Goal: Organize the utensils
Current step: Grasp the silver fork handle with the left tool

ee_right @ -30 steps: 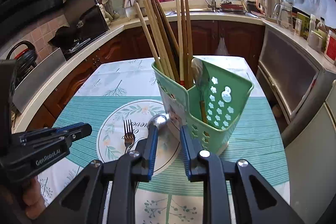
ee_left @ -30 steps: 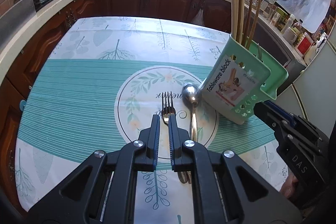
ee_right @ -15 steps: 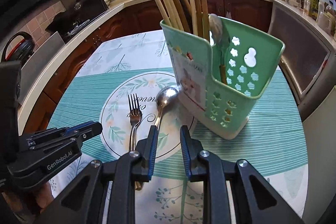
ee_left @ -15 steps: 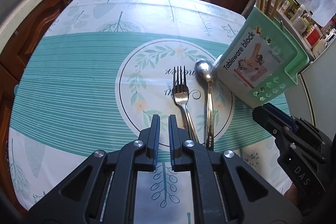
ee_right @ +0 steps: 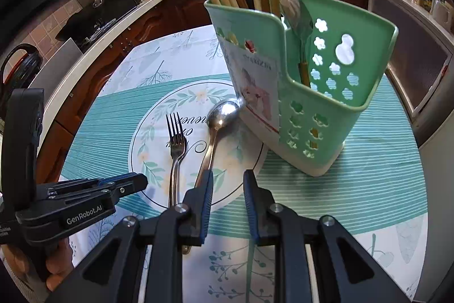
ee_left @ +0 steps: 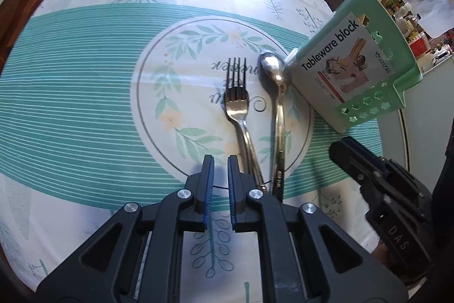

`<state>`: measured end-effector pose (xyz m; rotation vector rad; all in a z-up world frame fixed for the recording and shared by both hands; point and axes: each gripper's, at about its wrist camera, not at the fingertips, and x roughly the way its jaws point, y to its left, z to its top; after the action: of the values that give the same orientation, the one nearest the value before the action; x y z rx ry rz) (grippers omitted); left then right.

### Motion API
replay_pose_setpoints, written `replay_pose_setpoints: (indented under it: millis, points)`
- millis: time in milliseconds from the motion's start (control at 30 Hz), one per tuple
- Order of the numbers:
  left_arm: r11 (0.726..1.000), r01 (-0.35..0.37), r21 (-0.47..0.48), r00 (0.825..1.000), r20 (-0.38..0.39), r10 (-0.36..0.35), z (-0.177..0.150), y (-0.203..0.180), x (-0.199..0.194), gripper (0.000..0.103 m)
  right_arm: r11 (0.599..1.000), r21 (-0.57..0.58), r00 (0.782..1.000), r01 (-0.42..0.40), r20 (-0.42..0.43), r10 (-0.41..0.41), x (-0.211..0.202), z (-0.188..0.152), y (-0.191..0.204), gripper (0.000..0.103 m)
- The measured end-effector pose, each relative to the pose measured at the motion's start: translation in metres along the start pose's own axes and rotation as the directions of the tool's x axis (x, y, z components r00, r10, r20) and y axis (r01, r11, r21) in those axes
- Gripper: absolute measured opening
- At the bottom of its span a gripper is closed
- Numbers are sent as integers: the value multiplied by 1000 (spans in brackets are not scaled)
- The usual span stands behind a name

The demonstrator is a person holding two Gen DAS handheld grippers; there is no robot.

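A steel fork [ee_left: 237, 104] and a steel spoon [ee_left: 276, 93] lie side by side on the patterned tablecloth [ee_left: 85, 75], handles toward me. A green utensil holder [ee_left: 351, 70] stands right of the spoon, with chopsticks and a spoon inside [ee_right: 292, 7]. My left gripper [ee_left: 220, 161] is empty, jaws a narrow gap apart, just left of the fork handle. My right gripper [ee_right: 227, 175] is open and empty, above the spoon handle end; it also shows in the left wrist view [ee_left: 340, 152]. The fork [ee_right: 176, 144], spoon [ee_right: 218, 121], holder [ee_right: 312, 93] and left gripper [ee_right: 133, 181] show in the right wrist view.
The table's right edge lies just beyond the holder, with an appliance front [ee_right: 411, 70] past it. A kitchen counter [ee_right: 113, 27] with a stove runs along the left and back. Open tablecloth lies left of the fork.
Both grippers have come lower and closer to the table. The fork and spoon now look larger and nearer. The left gripper's jaws have opened slightly.
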<state>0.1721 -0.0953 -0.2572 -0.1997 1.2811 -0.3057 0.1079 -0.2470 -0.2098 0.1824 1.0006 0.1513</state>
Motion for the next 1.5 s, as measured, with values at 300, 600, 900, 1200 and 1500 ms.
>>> replay_pose_setpoints:
  millis: [300, 600, 900, 1200, 1500]
  points:
    - [999, 27, 37, 998, -63, -24, 23, -22, 25, 6, 1000, -7, 1000, -27, -6, 27, 6, -6, -1, 22]
    - [1000, 12, 26, 997, -71, -10, 28, -27, 34, 6, 999, 4, 999, -54, 4, 54, 5, -9, -7, 22]
    - [1000, 12, -9, 998, -61, -12, 27, -8, 22, 6, 998, -8, 998, -65, 14, 65, 3, -10, -6, 22]
    - [1000, 1, -15, 998, -57, -2, 40, -5, 21, 6, 997, -22, 997, -72, 18, 72, 4, -10, -4, 22]
    - [996, -83, 30, 992, -91, 86, 31, -20, 26, 6, 997, -18, 997, -72, 18, 72, 5, -11, -4, 22]
